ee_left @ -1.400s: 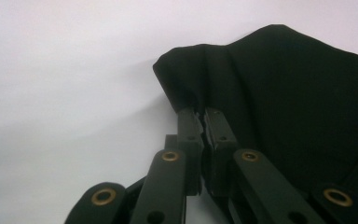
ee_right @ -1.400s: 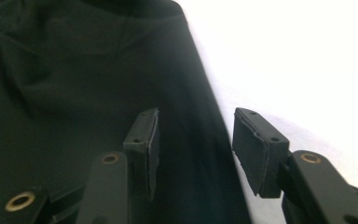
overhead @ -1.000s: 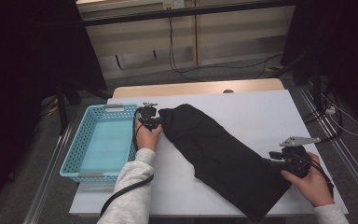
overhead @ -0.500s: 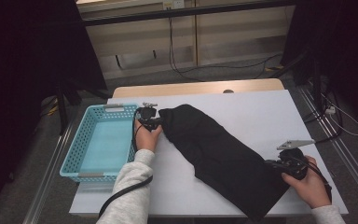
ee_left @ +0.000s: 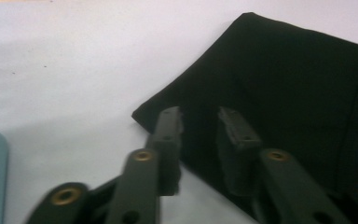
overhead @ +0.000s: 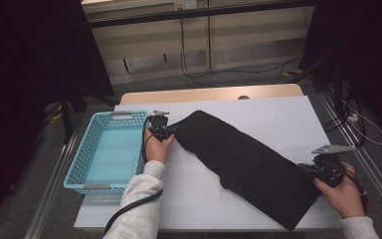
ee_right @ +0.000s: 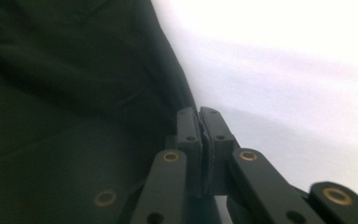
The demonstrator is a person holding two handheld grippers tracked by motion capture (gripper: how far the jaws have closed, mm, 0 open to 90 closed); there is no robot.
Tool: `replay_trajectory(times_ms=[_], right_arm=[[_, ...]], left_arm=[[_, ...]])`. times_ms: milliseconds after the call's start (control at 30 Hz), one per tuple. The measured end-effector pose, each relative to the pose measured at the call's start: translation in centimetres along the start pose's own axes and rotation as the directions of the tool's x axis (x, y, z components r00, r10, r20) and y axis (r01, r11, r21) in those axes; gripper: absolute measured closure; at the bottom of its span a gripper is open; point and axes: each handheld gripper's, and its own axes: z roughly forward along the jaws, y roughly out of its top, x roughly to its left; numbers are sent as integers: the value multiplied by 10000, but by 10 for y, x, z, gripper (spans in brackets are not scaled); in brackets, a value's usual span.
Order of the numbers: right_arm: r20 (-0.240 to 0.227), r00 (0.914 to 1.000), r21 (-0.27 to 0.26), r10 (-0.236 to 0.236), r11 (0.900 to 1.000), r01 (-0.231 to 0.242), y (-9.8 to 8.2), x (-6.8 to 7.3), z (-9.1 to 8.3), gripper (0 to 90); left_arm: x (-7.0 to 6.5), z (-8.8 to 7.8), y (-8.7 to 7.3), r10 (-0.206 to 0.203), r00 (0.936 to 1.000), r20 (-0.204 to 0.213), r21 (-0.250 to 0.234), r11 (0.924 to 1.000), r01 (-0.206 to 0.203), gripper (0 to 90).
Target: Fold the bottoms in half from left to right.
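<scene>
Table (overhead: pixel 219 209): a white board across the person's front, giving the cloth a flat bed to be spread on.
Black garment (overhead: pixel 243 162): it lies slantwise over the middle of the table, one end up near the basket, the other down toward the near right corner. Stretched that long, it looks as if it is being pulled flat from both ends, ready for folding.
Blue basket (overhead: pixel 110 149): it stands at the table's left edge, just beside the garment's upper end and apart from it, with nothing in it that I can see. My guess is the cloth is meant to go in there once folded.
Left gripper (overhead: pixel 165 130): it sits at the garment's upper-left corner. In the left gripper view (ee_left: pixel 198 128) the jaws stand apart over that corner and have just been opening, the cloth below them and not pinched, which reads to me as a let-go.
Right gripper (overhead: pixel 306 168): it is at the garment's lower right edge. In the right gripper view (ee_right: pixel 199 122) the jaws are pressed together right at the hem; a thin fold seems caught between them, probably to hold that end taut.
</scene>
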Motion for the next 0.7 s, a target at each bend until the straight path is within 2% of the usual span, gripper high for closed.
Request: replay_trajectory(times_ms=[100,167,267,300,367,467,700], right_arm=[[134,9999,-77,-62,10000,63,0,0,0,803],[445,9990,-235,-53,9997,63,-1,0,-2,739],[251,9997,-487,73,9988,-61,-1,0,-6,705],[207,9997,-542,89,9985,-77,-2,0,-7,696],[199,9998,-561,59,9984,-48,-3,1,-9,673],[248,9997,-390,16,9992,-6,-6,1,-9,657],[152,9998,-134,150,9998,-148,-15,3,-12,670]], left_arm=[[-1,0,0,136,9999,84,-89,9999,-136,514],[-3,-1,0,352,9993,126,-208,9992,-349,448],[-6,-3,-1,454,9982,380,-174,9988,-448,339],[-7,-3,-1,562,9971,508,-84,9984,-558,322],[-10,-4,-3,642,9960,617,-234,9977,-628,285],[-15,-7,-6,766,9934,859,-287,9968,-744,251],[-20,-13,-16,904,9890,1173,-298,9957,-875,206]])
